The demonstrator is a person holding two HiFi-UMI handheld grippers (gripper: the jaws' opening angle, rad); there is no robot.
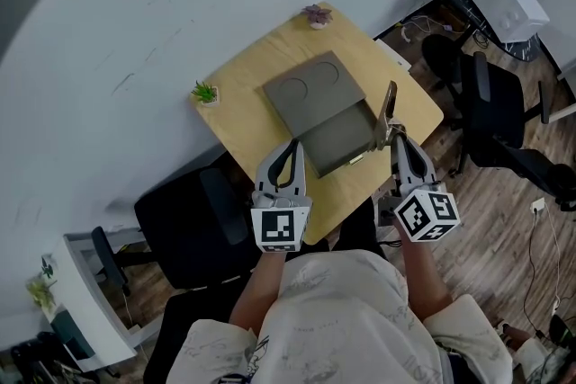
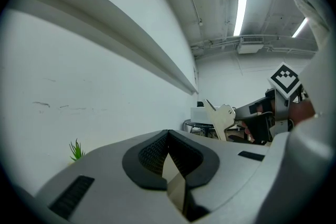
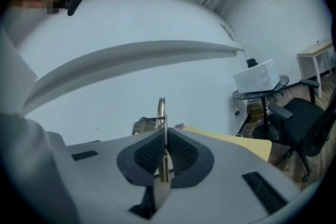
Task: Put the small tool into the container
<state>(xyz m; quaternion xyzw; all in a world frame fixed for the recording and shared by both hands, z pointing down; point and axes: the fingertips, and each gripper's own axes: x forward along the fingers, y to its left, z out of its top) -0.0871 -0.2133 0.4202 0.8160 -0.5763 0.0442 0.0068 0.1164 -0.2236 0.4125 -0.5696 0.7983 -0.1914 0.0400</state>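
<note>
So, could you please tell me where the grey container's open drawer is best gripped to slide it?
Probably its front wall, beside the small pale tab, coming from the person's side. The drawer stands pulled out of the grey container towards the person, so that thin upright wall is the free edge that jaws can straddle; the left gripper hovers nearest it.

Office, wooden desk point(image 1: 241, 103), black swivel chairs point(image 1: 495, 117), ceiling strip light point(image 2: 241, 14)

The fingers point(image 2: 146, 157) of the left gripper point(image 2: 168, 135) are seen pressed together with nothing gripped, a small green plant point(image 2: 77, 150) is shown low against the white wall point(image 2: 94, 92), and the small tool point(image 2: 221, 119) is held up by the right gripper point(image 2: 239, 114) beyond.
</note>
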